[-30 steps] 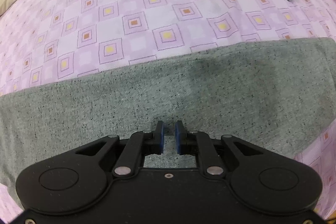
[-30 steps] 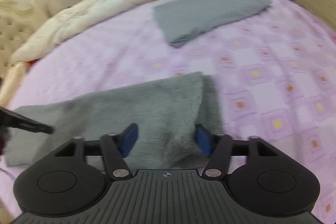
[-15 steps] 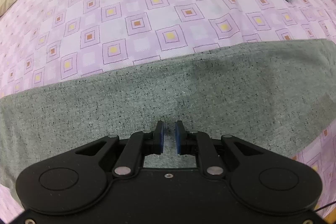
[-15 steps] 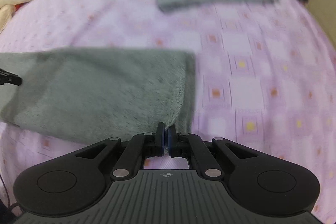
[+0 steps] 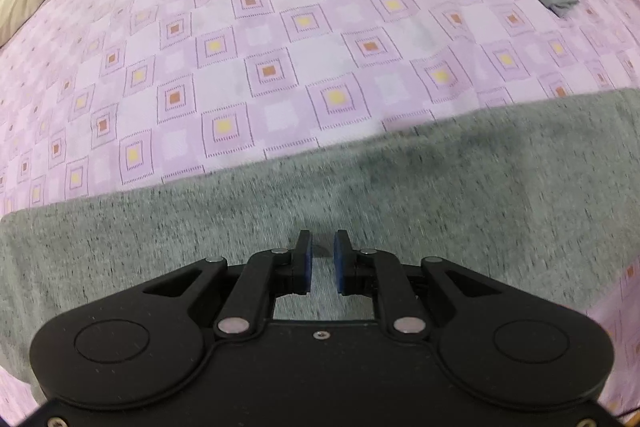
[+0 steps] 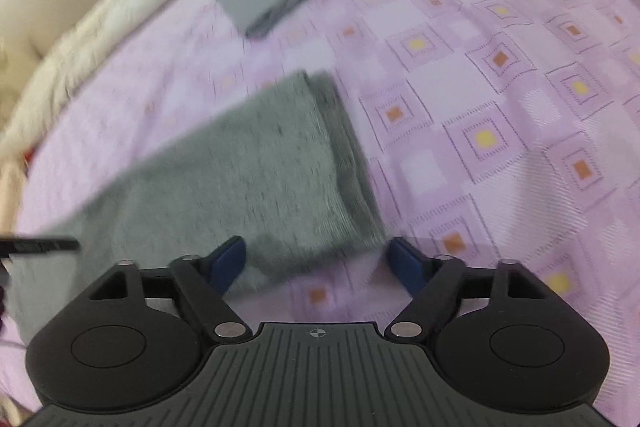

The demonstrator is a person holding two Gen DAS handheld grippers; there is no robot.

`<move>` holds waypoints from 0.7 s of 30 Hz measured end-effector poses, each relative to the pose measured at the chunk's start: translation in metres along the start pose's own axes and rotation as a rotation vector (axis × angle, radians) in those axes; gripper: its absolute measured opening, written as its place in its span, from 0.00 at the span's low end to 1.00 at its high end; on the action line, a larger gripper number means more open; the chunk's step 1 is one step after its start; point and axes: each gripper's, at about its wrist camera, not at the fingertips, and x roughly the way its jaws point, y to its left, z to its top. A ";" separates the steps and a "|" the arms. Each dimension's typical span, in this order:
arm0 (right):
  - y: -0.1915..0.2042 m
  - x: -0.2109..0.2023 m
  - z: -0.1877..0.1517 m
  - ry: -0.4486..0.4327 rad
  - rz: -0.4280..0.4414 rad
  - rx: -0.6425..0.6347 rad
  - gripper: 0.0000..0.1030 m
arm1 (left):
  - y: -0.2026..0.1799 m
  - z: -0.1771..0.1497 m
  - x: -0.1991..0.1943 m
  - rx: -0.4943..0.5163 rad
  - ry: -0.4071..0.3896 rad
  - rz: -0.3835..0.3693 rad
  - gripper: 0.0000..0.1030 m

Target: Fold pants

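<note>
Right gripper spread wide, gripping nothing; left gripper narrowly parted over pants on bed: loose folded end may slump, skewing the fold.

The right gripper, whose fingers were pressed together on the corner of the grey pants half a second ago, has spread them wide and let go. The pants' end now lies folded over in two layers on the bed. The left gripper's view has shifted only slightly.
</note>
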 end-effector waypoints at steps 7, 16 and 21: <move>-0.001 0.018 0.025 -0.052 0.044 0.078 0.63 | -0.003 0.018 0.009 0.015 -0.009 -0.003 0.19; 0.019 -0.006 0.035 -0.049 0.060 -0.037 0.11 | 0.002 0.041 0.034 -0.062 0.024 -0.009 0.17; 0.031 -0.020 0.040 -0.061 0.076 -0.045 0.11 | 0.003 0.049 0.031 -0.073 0.023 -0.009 0.16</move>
